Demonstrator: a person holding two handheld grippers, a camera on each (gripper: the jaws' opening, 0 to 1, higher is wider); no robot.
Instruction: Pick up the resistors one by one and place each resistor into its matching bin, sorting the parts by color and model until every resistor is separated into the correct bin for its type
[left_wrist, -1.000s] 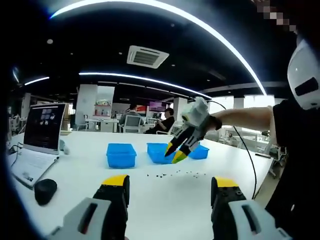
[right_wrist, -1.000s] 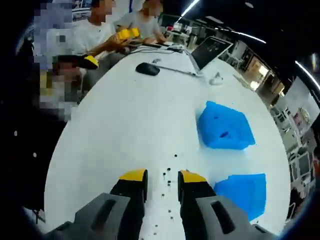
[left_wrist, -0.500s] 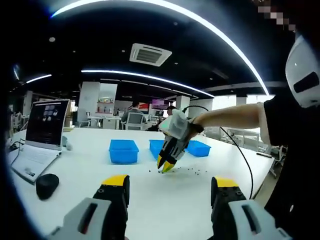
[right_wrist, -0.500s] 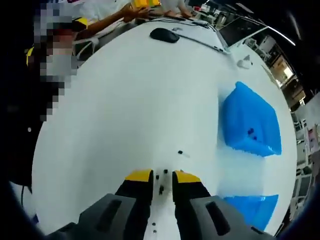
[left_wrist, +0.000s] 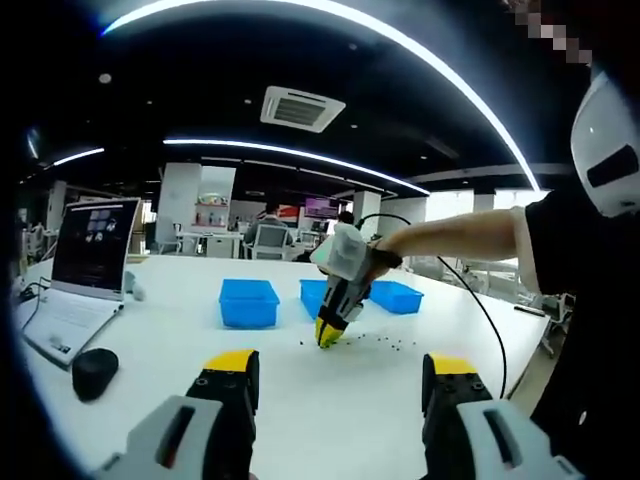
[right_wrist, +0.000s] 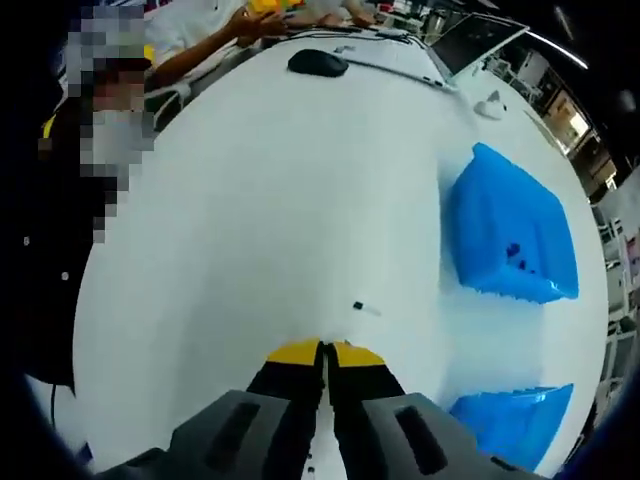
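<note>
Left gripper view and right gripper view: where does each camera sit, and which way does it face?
Left gripper view: rides the left hand-held gripper, held low and level, facing across the white table to three blue plastic bins, an open laptop, the right hand-held gripper and the person's forearm.
Right gripper view: rides the right hand-held gripper, tilted down at the table, jaws closed; one tiny dark resistor lies just ahead.
Shared: table, blue bins, black computer mouse.
</note>
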